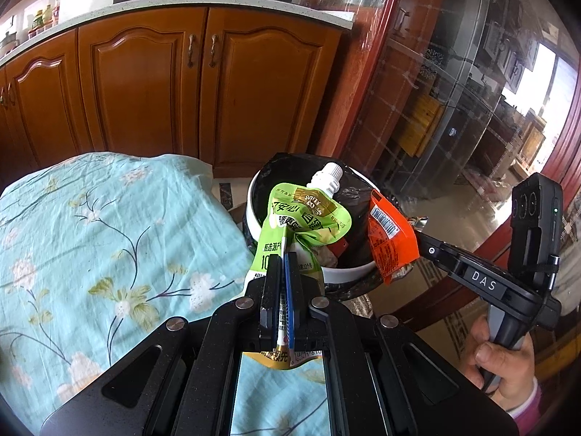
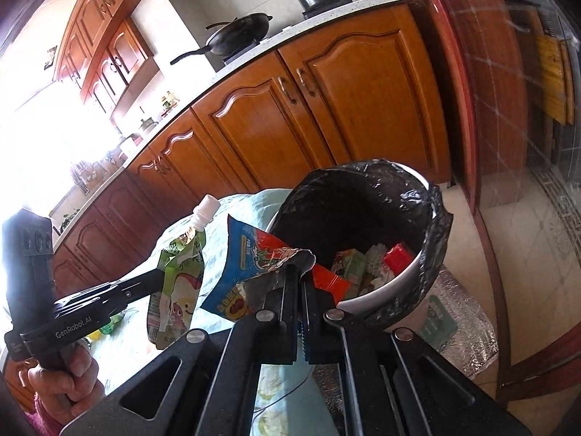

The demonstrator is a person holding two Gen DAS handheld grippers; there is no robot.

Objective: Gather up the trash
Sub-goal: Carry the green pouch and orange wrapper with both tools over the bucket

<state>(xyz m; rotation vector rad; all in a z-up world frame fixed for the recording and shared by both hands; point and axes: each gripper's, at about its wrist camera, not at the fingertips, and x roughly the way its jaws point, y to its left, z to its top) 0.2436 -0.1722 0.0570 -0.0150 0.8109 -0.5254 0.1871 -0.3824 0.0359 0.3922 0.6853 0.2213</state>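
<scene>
Trash is clamped in both grippers: a crumpled green spout pouch (image 1: pixel 308 218) in the left gripper (image 1: pixel 285 254), an orange-and-blue wrapper (image 2: pixel 254 261) in the right gripper (image 2: pixel 299 272), beside the black-lined bin (image 2: pixel 428 218); its contents are partly hidden.

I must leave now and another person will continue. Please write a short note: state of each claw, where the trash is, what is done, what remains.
Left claw: shut on the green pouch, near the bin.
Right claw: shut on the snack wrapper, at the bin's rim.
Bin: black liner, wrappers already inside.
Done: both pieces picked up and brought to the bin.
Left: hold each over the opening, release, then check the tablecloth for more trash.
</scene>
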